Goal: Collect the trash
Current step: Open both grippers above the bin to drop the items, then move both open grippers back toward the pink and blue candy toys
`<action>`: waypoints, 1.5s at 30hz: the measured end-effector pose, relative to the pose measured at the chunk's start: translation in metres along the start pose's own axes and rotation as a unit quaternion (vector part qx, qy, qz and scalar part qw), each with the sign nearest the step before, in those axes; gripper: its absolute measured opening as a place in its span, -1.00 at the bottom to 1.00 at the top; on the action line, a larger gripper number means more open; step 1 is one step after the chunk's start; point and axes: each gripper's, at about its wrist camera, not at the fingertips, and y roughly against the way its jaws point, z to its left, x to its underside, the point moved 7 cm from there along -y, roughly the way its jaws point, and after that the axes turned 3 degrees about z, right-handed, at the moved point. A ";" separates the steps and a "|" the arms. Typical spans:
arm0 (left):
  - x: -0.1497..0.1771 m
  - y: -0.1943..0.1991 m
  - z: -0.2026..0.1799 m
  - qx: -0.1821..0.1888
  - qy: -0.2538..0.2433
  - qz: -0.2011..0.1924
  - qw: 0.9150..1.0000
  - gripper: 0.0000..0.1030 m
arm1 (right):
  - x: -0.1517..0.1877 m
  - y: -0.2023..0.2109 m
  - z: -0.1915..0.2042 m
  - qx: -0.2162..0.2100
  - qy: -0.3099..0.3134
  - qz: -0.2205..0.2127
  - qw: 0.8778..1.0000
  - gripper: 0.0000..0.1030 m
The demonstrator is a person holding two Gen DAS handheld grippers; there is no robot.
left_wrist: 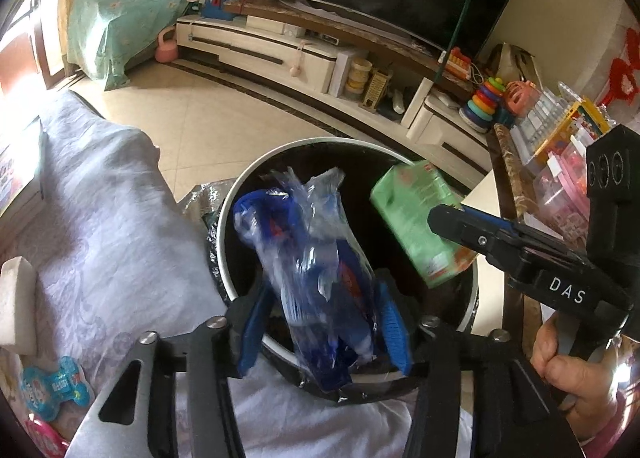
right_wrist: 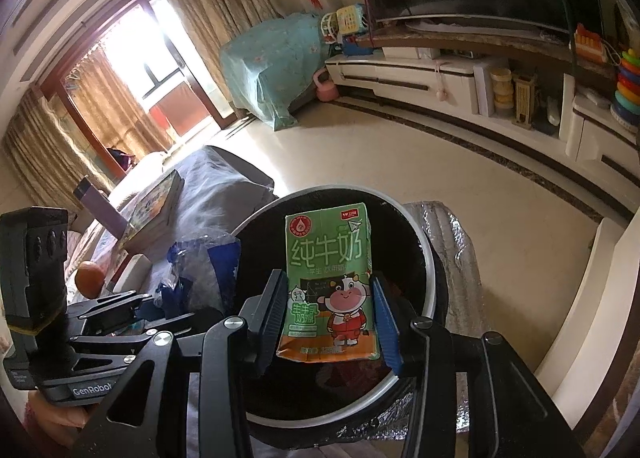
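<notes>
A round black trash bin with a white rim [left_wrist: 224,242] [right_wrist: 430,270] stands on the floor beside the cloth-covered table. My left gripper [left_wrist: 324,322] is shut on a crumpled blue and clear plastic wrapper [left_wrist: 312,258] and holds it over the bin's mouth. My right gripper [right_wrist: 332,318] is shut on a green milk carton [right_wrist: 332,278] with a cartoon cow, also over the bin. The carton [left_wrist: 416,218] and the right gripper [left_wrist: 444,218] show at the right in the left wrist view. The wrapper [right_wrist: 200,270] shows at the left in the right wrist view.
A table with a pale lilac cloth [left_wrist: 100,218] lies left of the bin, with a white block [left_wrist: 18,302], a small blue packet [left_wrist: 56,388], books [right_wrist: 152,214] and an orange [right_wrist: 90,278]. A TV cabinet [left_wrist: 280,50] and toys [left_wrist: 484,102] line the far wall.
</notes>
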 end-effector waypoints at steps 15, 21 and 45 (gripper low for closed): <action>0.052 0.041 0.021 -0.009 0.029 -0.045 0.998 0.22 | 0.013 0.023 0.025 -0.015 0.010 -0.030 0.999 0.45; 0.094 0.071 0.044 -0.024 0.066 -0.074 0.995 0.26 | 0.030 0.026 0.060 -0.034 0.024 -0.037 0.998 0.58; 0.218 0.166 0.133 -0.094 0.193 -0.091 0.972 0.26 | 0.094 -0.022 0.183 -0.105 0.113 0.034 0.987 0.71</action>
